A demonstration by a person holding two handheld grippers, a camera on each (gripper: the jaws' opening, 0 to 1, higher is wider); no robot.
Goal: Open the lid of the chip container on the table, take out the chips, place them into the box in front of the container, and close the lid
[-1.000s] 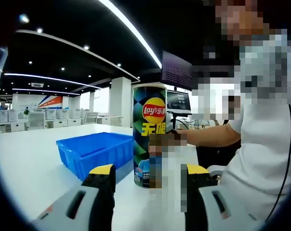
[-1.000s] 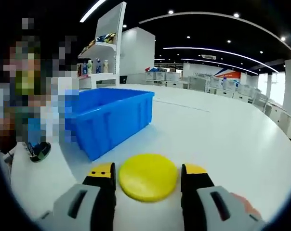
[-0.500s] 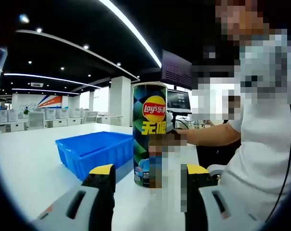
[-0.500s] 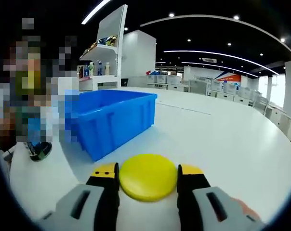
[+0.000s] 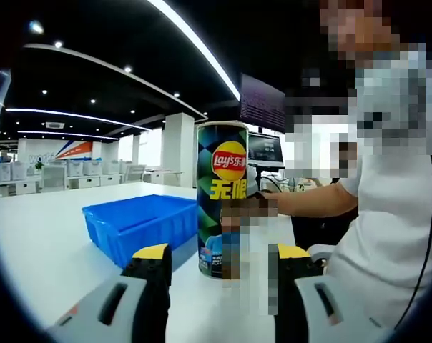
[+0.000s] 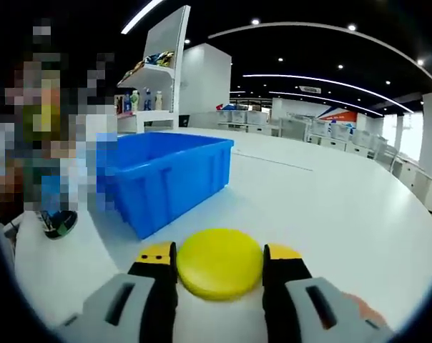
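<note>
My right hand-held gripper pinching yellow lid on bench. Left hand-held gripper wide, empty, facing can. Closing step; next lift lid onto can.

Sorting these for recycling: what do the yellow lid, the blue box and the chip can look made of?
Yellow lid: likely plastic, matte and evenly coloured. Blue box: moulded plastic, slightly glossy, with a thick rim. Chip can: glossy printed wrap; the body underneath cannot be told.
</note>
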